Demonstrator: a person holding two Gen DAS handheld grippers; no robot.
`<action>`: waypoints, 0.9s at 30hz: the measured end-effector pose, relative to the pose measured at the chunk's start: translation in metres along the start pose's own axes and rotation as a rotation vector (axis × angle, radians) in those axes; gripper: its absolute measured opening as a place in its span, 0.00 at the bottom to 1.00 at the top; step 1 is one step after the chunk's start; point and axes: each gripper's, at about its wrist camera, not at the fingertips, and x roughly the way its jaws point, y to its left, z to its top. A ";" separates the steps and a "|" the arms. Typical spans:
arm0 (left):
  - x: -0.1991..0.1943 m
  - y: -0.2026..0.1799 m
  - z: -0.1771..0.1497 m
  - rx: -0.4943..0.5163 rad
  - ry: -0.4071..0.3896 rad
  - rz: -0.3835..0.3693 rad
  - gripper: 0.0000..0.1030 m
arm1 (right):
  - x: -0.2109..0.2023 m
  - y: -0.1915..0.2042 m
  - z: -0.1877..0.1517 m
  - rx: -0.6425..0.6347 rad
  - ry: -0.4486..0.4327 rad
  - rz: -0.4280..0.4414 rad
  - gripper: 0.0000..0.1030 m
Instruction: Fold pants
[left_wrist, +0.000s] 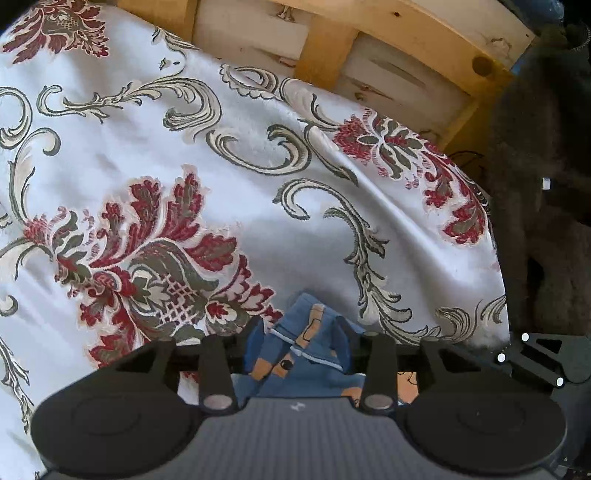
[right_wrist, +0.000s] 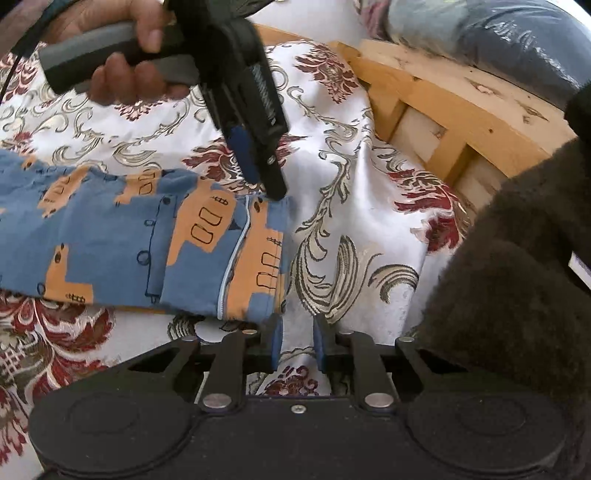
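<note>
Bunching up between the wide-set fingers of the left gripper (left_wrist: 304, 332), the blue and orange pants (left_wrist: 303, 354) sit low over the flowered cloth (left_wrist: 258, 206); whether they are pinched is unclear. In the right view, the right gripper (right_wrist: 297, 343) stands slightly parted and empty, just beside the pants' hem (right_wrist: 255, 258), with the left gripper (right_wrist: 266, 184) tipped onto its far corner.

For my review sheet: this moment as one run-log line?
left gripper: shut on pants hem corner | right gripper: open, beside hem, touching nothing | pants: flat on floral cloth
</note>
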 end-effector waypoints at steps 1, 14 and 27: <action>-0.002 0.001 0.000 0.000 -0.011 -0.012 0.45 | 0.002 0.001 -0.001 -0.001 0.002 0.008 0.21; 0.019 0.002 0.003 0.033 0.039 -0.007 0.33 | 0.017 0.000 0.007 0.044 0.005 0.090 0.04; -0.009 -0.016 0.009 0.044 -0.107 0.019 0.07 | 0.006 0.001 0.007 0.015 -0.095 -0.121 0.01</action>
